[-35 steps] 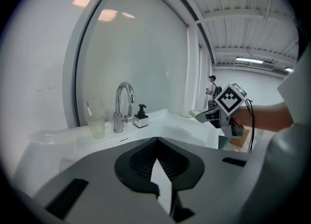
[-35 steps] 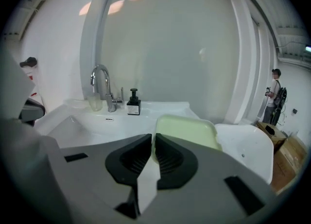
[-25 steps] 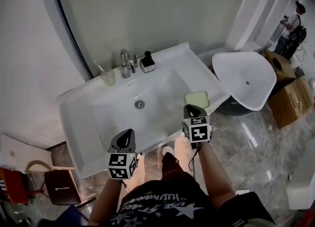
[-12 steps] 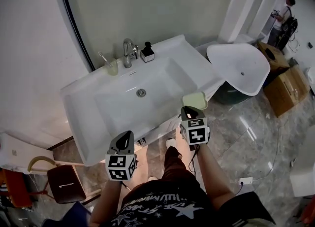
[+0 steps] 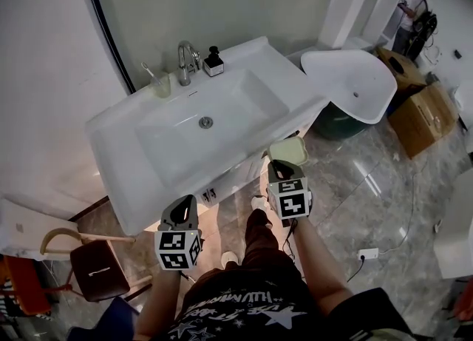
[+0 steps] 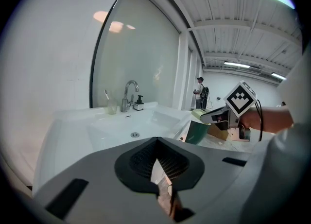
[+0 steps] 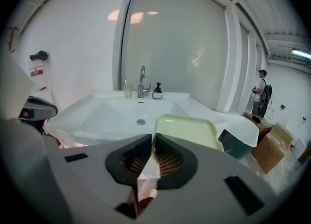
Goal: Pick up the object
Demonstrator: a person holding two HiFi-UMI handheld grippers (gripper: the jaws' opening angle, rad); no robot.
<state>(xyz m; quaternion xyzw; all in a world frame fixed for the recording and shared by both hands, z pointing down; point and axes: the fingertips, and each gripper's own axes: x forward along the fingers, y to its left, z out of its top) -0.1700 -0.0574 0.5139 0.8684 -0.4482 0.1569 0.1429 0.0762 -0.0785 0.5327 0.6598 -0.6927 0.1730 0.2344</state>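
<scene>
The object is a pale green soap dish (image 5: 290, 151), shallow with rounded corners. My right gripper (image 5: 284, 164) is shut on its near rim and holds it in the air over the floor, just off the front right corner of the white sink (image 5: 118, 184). In the right gripper view the dish (image 7: 187, 130) juts out from the pinched jaws, roughly level. My left gripper (image 5: 186, 206) hangs lower left, in front of the sink, shut with nothing in it. From the left gripper view, the right gripper (image 6: 210, 116) and the dish (image 6: 198, 113) show at the right.
On the sink's back edge stand a tap (image 5: 185, 58), a dark soap dispenser (image 5: 213, 62) and a cup with a toothbrush (image 5: 160, 84). A white basin (image 5: 355, 84) on a dark green base and cardboard boxes (image 5: 421, 114) lie right. A stool (image 5: 96, 267) stands left.
The dish has come off the sink's right corner and now hangs clear of it. Both grippers have drawn back from the sink toward the person.
</scene>
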